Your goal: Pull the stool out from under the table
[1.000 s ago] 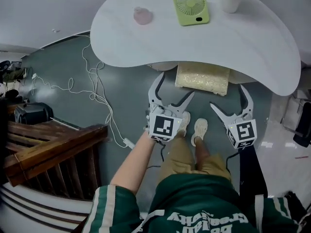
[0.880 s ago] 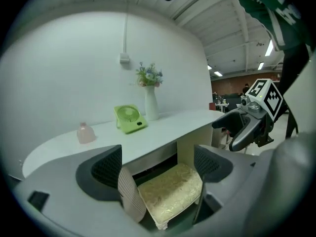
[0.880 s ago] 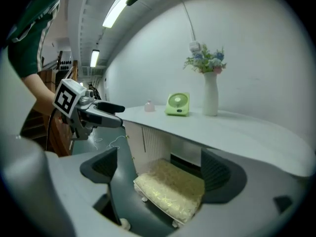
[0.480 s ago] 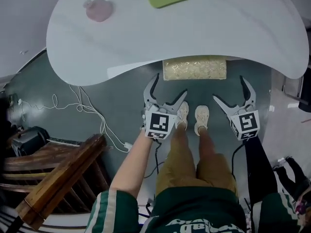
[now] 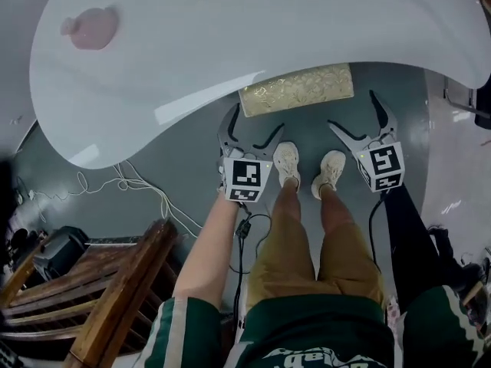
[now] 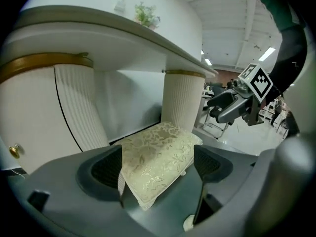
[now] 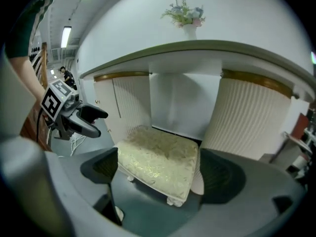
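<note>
- The stool [image 5: 295,89] lies tucked into the desk [image 5: 253,29] kneehole, at 12 o'clock from the person's shoes [image 5: 288,163]. In the head view only its near strip shows past the desk rim.
- In the right gripper view the stool [image 7: 158,159] stands between two ribbed pedestals [image 7: 247,112], on short white feet.
- The left hand-held gripper [image 5: 255,121] sits at the stool's 7 o'clock, its jaws spread wide and holding nothing. The cushion [image 6: 158,157] shows beyond them, apparently not yet touched.
- The right hand-held gripper [image 5: 353,112] sits at the stool's 5 o'clock, likewise spread and empty.
- Handling, as a judgement: the brocade top looks padded and soft, so jaws closed on the cushion alone would sink in and might slip on the glossy cloth.
- The frame under the padding should be stiff. The near corners or the side edges, one per hand-held gripper, look like the firmest hold.
- It seems small and fairly light, and it would likely slide on the smooth floor, though uneven pulling could twist it against a pedestal.
- Count: one stool, one desk, two pedestals, two hand-held grippers, one vase of flowers [image 7: 185,16].
</note>
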